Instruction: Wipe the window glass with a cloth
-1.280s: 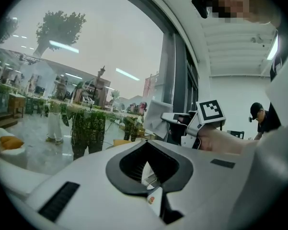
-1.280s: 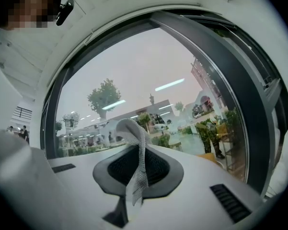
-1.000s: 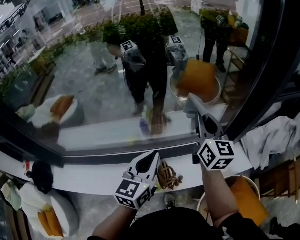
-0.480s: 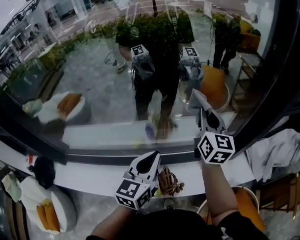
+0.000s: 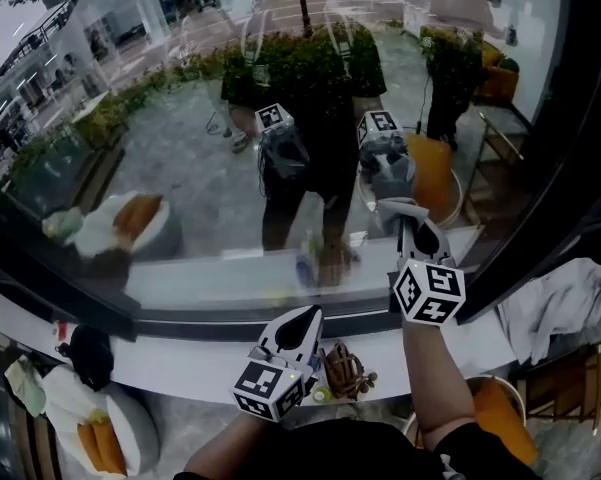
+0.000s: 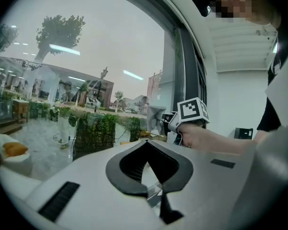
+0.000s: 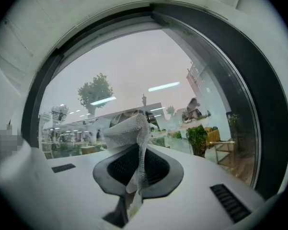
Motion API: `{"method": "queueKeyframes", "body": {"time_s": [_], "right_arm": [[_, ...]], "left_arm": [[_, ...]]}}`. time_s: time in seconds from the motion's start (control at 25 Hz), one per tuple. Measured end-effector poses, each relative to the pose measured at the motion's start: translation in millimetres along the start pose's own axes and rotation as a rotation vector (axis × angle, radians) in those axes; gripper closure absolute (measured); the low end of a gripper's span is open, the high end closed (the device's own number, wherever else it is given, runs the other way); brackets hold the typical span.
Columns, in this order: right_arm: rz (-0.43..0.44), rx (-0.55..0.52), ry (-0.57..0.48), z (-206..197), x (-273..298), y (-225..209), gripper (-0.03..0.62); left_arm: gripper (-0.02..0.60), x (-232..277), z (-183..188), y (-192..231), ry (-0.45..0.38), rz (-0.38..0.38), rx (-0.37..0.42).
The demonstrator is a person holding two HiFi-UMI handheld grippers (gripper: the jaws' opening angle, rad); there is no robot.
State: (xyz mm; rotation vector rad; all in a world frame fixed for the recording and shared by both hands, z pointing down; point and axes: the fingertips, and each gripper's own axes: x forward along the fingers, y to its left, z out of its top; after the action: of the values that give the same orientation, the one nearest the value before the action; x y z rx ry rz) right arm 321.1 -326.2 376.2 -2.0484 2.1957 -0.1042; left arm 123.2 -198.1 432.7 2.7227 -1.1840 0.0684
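The window glass (image 5: pixel 180 168) fills the upper part of the head view and reflects the person and both grippers. My right gripper (image 5: pixel 412 226) is shut on a grey-white mesh cloth (image 5: pixel 398 211), whose free end meets its own reflection at the lower right of the pane. In the right gripper view the cloth (image 7: pixel 127 131) stands up from between the shut jaws of the gripper (image 7: pixel 138 147), with the glass (image 7: pixel 134 71) right ahead. My left gripper (image 5: pixel 305 316) hangs low over the sill, shut and empty. In the left gripper view its jaws (image 6: pixel 146 142) hold nothing.
A white sill (image 5: pixel 180 353) runs below the pane, with a brown object (image 5: pixel 345 368) and a black one (image 5: pixel 85 353) on it. A dark window frame (image 5: pixel 540 168) stands at the right. A pile of white fabric (image 5: pixel 560 303) and an orange seat (image 5: pixel 495 408) lie lower right.
The right gripper has carried the cloth slightly up and forward until it meets its reflection in the glass. The left gripper has stayed by the sill.
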Motion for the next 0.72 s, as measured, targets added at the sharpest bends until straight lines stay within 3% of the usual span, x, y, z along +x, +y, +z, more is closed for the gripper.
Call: {"method": "queueKeyframes", "body": {"time_s": [0.2,0.72], "right_arm": [[-0.025,0.018,-0.014,7,-4,-23,0.553],[0.055,0.024,-0.022,18,-2,12,0.553]], "left_arm": [[0.574,11,7,-10,-0.012,0.012,-0.013],[0.574,0,12,-12,-0.036,0.037,-0.022]]}}
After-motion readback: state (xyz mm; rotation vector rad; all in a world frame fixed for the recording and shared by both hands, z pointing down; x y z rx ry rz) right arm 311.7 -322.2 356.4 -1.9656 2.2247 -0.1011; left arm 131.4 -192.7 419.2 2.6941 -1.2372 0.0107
